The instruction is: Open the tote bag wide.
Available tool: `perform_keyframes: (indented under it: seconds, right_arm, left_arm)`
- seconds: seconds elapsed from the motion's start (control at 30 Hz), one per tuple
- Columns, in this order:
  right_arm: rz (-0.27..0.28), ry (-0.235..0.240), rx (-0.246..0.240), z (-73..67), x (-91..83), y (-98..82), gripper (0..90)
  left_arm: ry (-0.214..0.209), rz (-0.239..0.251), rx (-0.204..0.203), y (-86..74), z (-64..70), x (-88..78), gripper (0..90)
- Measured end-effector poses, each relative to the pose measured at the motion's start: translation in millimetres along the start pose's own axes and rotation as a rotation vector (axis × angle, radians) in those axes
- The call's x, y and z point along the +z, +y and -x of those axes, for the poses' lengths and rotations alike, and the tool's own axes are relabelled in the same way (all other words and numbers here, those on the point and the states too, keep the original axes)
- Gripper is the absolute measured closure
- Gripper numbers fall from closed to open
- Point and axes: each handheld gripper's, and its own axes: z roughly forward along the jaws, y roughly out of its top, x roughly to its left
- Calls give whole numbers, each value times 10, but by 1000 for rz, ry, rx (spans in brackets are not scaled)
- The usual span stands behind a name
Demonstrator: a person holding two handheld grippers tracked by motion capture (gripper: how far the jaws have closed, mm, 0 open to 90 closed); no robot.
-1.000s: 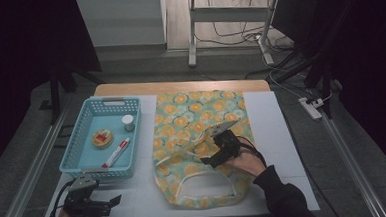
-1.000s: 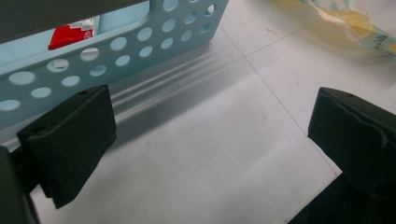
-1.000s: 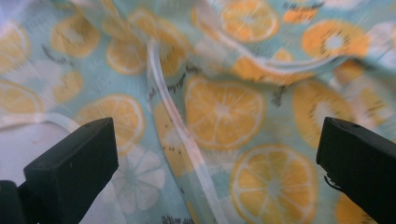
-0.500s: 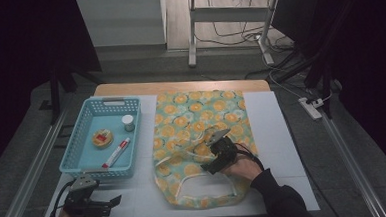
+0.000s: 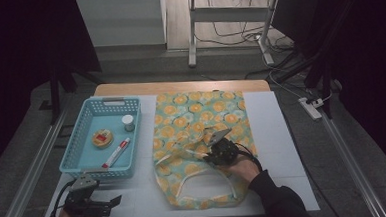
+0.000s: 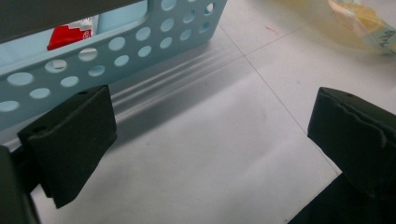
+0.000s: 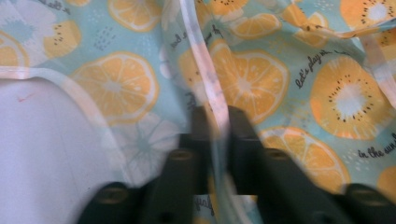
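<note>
While the fruit-print bag [image 5: 202,138] lies flat on the white table cover [image 5: 277,134], here is how things stand.

Right gripper [image 7: 215,122]: its jaws have just been closing and now pinch a pale strap of the bag [image 7: 205,84] between them, clamped tight in the right gripper view.

Right gripper from above [image 5: 217,146]: sits on the near half of the bag, just above the handle loop, with the person's right hand [image 5: 244,167] behind it.

Bag: spread in the middle of the table, just right of the blue basket [image 5: 132,136], orange slices and kiwi rounds on a light blue ground.

Left gripper [image 5: 111,202]: low at the near left corner of the table, jaws spread wide with nothing between them, only bare white cover showing in the left gripper view.

Left gripper's neighbour: the basket wall [image 6: 107,56] stands just beyond its jaws.

Basket contents: a round yellow tin [image 5: 102,138], a small white jar [image 5: 128,122] and a red-and-white tube [image 5: 115,152], all lying apart from one another.
</note>
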Motion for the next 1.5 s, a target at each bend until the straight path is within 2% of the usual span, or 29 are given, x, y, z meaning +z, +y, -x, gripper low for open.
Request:
perform_keyframes:
  seconds: [0.13, 0.3, 0.43, 0.57, 0.77, 1.03, 1.23, 1.5]
  right_arm:
    - [-15, 19, 18, 33, -5, 38, 891]
    - [28, 16, 23, 40, -83, 128, 892]
    - [55, 32, 14, 39, -159, 202, 893]
    - [92, 53, 37, 66, -236, 280, 893]
    - [98, 59, 52, 103, -300, 339, 894]
    - [141, 47, 23, 133, -433, 474, 894]
    - [201, 45, 32, 176, -524, 613, 894]
    - [249, 57, 27, 242, -592, 791, 895]
  left_arm:
    - [-1, -1, -1, 1, -2, 1, 15]
    - [-1, 0, -2, 0, -3, 2, 15]
    - [-1, 0, -3, 0, -3, 2, 15]
    - [-1, -1, -4, 1, -4, 3, 15]
    - [-2, -2, -8, 1, -9, 3, 15]
    - [-1, -7, -11, 3, -12, 7, 15]
    - [-2, -6, -14, 2, -20, 5, 15]
    - [-2, -6, -26, 1, -28, 6, 15]
